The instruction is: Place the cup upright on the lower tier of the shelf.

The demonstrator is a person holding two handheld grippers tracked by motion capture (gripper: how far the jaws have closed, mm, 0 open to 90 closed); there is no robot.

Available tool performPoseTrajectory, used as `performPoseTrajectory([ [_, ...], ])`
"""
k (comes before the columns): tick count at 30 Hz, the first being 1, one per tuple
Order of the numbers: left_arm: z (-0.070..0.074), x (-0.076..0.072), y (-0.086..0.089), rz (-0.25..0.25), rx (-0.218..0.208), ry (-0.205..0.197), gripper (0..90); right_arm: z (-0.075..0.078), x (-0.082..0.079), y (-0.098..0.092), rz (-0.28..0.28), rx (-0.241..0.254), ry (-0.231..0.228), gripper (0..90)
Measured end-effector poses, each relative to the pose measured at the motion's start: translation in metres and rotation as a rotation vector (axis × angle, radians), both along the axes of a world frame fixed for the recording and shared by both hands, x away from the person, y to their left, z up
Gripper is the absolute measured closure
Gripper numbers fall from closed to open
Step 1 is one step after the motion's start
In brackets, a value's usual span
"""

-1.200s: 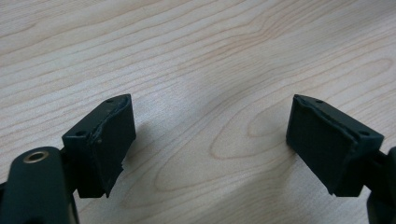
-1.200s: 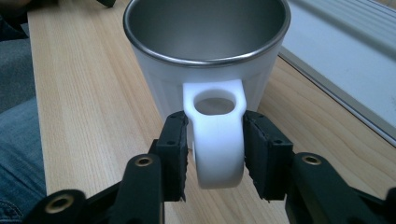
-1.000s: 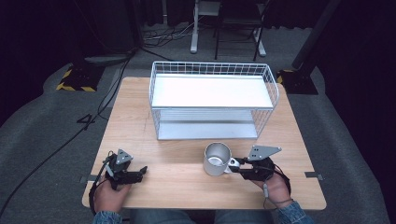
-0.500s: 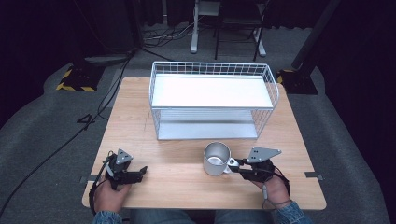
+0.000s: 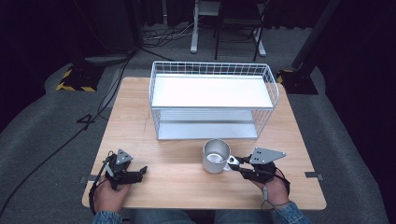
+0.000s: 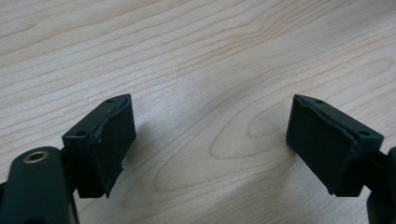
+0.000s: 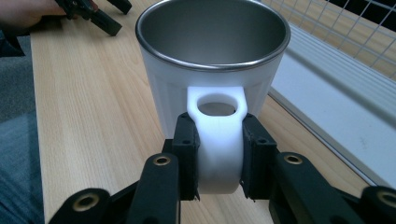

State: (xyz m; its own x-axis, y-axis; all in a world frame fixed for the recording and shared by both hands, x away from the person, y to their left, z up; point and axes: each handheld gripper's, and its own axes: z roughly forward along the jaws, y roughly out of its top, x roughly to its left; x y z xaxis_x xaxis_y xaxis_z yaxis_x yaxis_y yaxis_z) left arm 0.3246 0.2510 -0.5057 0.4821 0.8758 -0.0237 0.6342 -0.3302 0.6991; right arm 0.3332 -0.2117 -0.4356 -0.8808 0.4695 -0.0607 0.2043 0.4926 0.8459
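Observation:
A white mug [image 5: 216, 156] with a steel-lined inside stands upright on the wooden table [image 5: 187, 186], just in front of the wire basket. My right gripper [image 5: 236, 163] comes at it from the right and is shut on its handle. In the right gripper view the white handle [image 7: 218, 140] is pinched between both black pads of the right gripper [image 7: 218, 161], with the mug's body [image 7: 212, 60] right beyond them. My left gripper [image 5: 140, 171] rests at the table's front left, open. In its own view the left gripper [image 6: 210, 140] has only bare wood between its jaws.
A white wire basket [image 5: 212, 100] with a flat white shelf stands at the back middle of the table, close behind the mug. In the right gripper view the basket's base and mesh [image 7: 345, 93] run along the right side, and the other hand and its gripper [image 7: 93, 14] show far off.

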Motion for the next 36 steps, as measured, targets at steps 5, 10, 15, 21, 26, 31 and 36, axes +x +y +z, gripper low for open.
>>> performPoseTrajectory([
  [5,0.0,0.0,0.0,0.0,0.0,0.0,16.1,0.006,0.002,0.001,-0.013,0.002,0.001,71.8],
  [10,0.0,0.0,0.0,0.0,0.0,0.001,16.1,0.011,0.01,0.003,-0.044,0.007,-0.012,71.7],
  [15,0.0,0.0,0.0,0.0,0.0,0.0,16.1,0.018,0.02,0.008,-0.068,0.014,-0.02,71.7],
  [21,0.0,0.0,0.0,-0.001,0.0,0.0,16.1,0.023,0.037,0.014,-0.11,0.029,0.001,71.7],
  [26,0.0,0.0,0.0,0.0,0.0,0.0,16.1,0.026,0.051,0.017,-0.149,0.03,0.002,71.7],
  [31,0.0,0.0,0.0,-0.001,0.0,0.0,16.1,0.03,0.063,0.021,-0.177,0.037,-0.01,71.7],
  [36,0.0,0.0,0.0,0.0,0.0,0.0,16.1,0.031,0.076,0.027,-0.208,0.036,-0.018,71.7],
])
